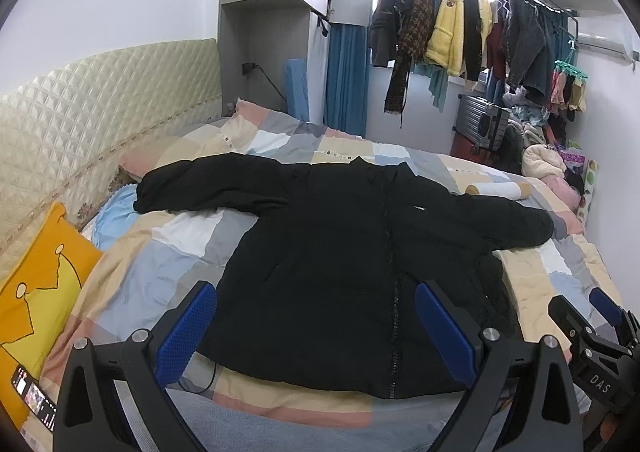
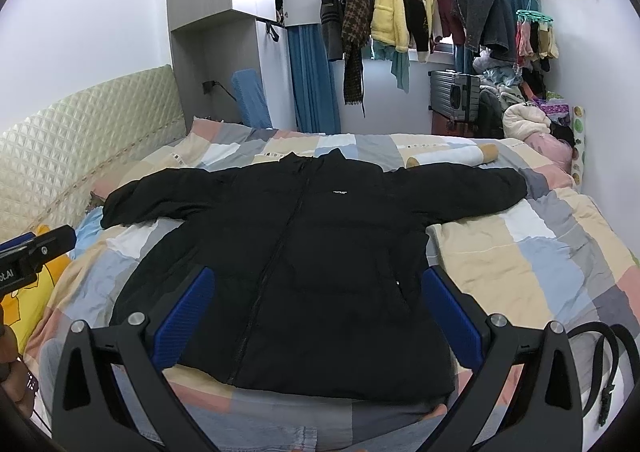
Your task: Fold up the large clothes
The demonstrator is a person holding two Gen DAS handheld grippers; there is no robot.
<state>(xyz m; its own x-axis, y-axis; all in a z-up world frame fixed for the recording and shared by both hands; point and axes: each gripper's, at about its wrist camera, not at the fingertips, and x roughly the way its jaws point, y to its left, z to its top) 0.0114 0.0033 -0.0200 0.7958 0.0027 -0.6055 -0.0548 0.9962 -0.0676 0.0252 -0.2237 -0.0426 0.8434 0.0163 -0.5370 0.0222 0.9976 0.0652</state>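
A large black zip-up jacket (image 1: 344, 248) lies flat, front up, on the bed, with both sleeves spread out to the sides; it also shows in the right wrist view (image 2: 304, 252). My left gripper (image 1: 316, 316) is open and empty, hovering above the jacket's near hem. My right gripper (image 2: 316, 304) is open and empty too, above the hem a little further right. The right gripper's fingertips (image 1: 600, 308) show at the right edge of the left wrist view. The left gripper (image 2: 40, 248) shows at the left edge of the right wrist view.
The bed has a patchwork quilt (image 2: 520, 252) and a quilted cream headboard (image 1: 80, 120) on the left. A yellow pillow (image 1: 40, 284) and a phone (image 1: 34, 396) lie near left. A black belt (image 2: 608, 364) lies near right. A rolled cloth (image 2: 452, 156) lies behind the jacket. Clothes (image 2: 400, 12) hang at the back.
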